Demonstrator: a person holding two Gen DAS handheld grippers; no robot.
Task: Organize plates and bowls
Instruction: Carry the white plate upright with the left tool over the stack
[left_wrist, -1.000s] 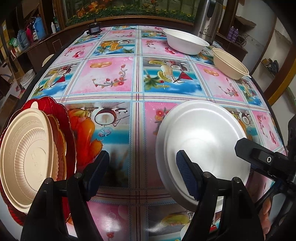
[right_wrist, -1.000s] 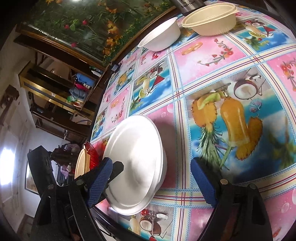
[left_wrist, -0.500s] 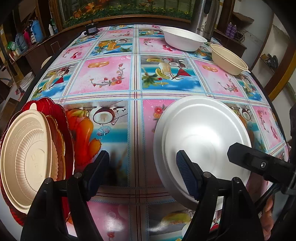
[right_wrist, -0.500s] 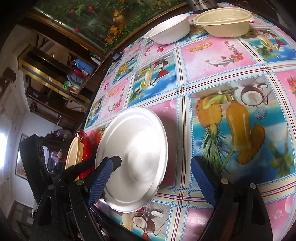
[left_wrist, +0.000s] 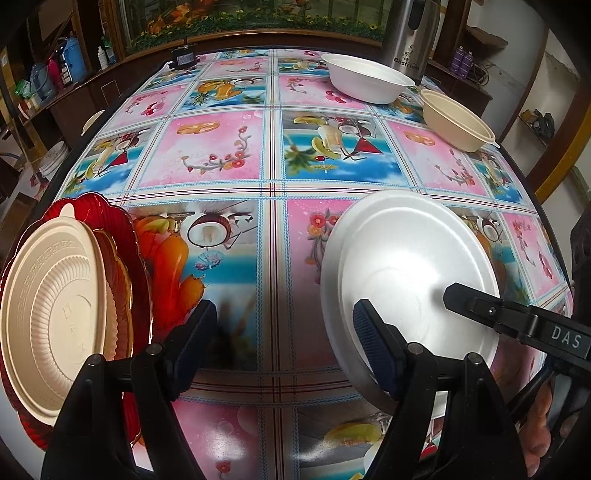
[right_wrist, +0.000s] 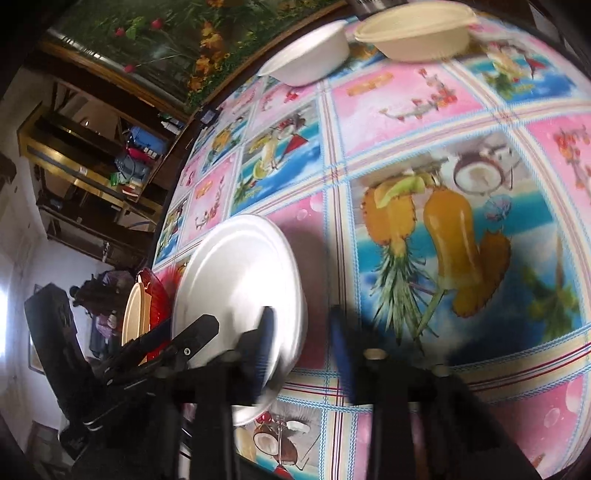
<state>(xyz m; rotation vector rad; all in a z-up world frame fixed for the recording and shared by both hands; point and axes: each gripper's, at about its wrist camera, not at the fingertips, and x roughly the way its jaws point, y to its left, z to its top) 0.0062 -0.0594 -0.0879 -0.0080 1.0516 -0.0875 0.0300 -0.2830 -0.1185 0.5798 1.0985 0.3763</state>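
Observation:
A white plate (left_wrist: 406, 280) stands tilted near the table's front edge; it also shows in the right wrist view (right_wrist: 240, 280). My right gripper (right_wrist: 301, 347) has its jaws narrowed around the plate's near rim, blurred by motion; a gap still shows. One right finger (left_wrist: 509, 317) lies over the plate. My left gripper (left_wrist: 284, 343) is open and empty, between the white plate and a stack of a beige plate (left_wrist: 51, 321) on red plates (left_wrist: 122, 236). A white bowl (left_wrist: 369, 79) and a beige bowl (left_wrist: 458, 120) sit at the far right.
A steel kettle (left_wrist: 410, 33) stands behind the white bowl. A small black device (left_wrist: 183, 59) lies at the table's far edge. Shelves with bottles (left_wrist: 55, 70) line the left wall. The tablecloth (left_wrist: 207, 147) is patterned with fruit.
My right gripper's jaws have closed in a good deal around the white plate's near rim, and the plate has tilted up. The left gripper stays open in place.

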